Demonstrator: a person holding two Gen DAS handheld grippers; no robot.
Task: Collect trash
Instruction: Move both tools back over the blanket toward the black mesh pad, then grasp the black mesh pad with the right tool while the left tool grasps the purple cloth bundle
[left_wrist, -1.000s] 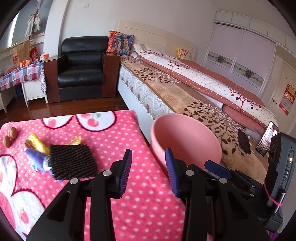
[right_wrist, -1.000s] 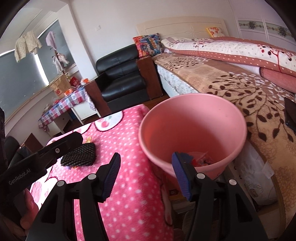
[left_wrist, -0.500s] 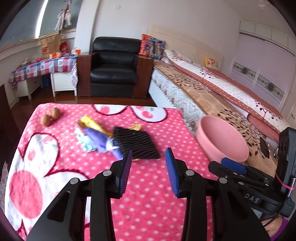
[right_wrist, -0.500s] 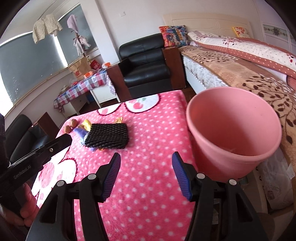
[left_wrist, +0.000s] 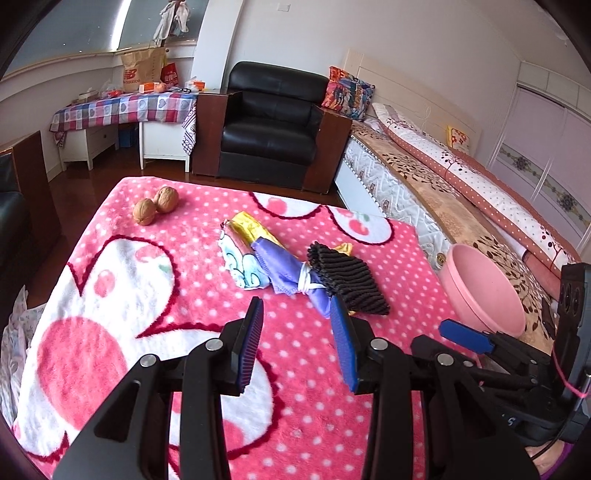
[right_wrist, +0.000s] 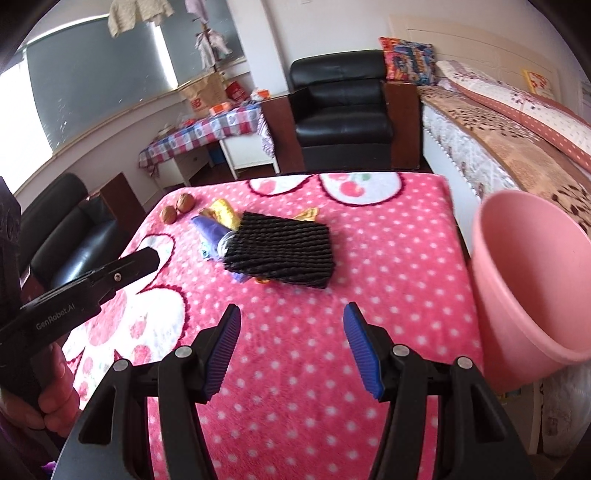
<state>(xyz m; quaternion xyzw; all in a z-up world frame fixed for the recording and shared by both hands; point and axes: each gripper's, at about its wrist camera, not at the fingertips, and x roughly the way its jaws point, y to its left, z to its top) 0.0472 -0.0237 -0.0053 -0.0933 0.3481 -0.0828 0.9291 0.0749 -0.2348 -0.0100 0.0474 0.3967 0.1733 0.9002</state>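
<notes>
A pile of trash lies mid-table on the pink dotted blanket (left_wrist: 147, 280): a black ridged foam net (left_wrist: 347, 282) (right_wrist: 280, 254), a purple wrapper (left_wrist: 284, 267) (right_wrist: 210, 229), a yellow wrapper (left_wrist: 247, 225) and a white-blue wrapper (left_wrist: 240, 266). Two walnuts (left_wrist: 155, 206) (right_wrist: 177, 208) sit at the far left. A pink bin (left_wrist: 484, 291) (right_wrist: 532, 280) stands off the table's right edge. My left gripper (left_wrist: 297, 343) is open and empty, just short of the pile. My right gripper (right_wrist: 291, 350) is open and empty, nearer the bin.
A bed (left_wrist: 461, 184) runs along the right behind the bin. A black armchair (left_wrist: 273, 122) and a side table with a checked cloth (left_wrist: 122, 107) stand beyond the table's far edge. A dark sofa (right_wrist: 70, 229) is at the left.
Both grippers swung left from the bin toward the middle of the table. The trash pile now sits ahead of both grippers and the bin has shifted to the right.
</notes>
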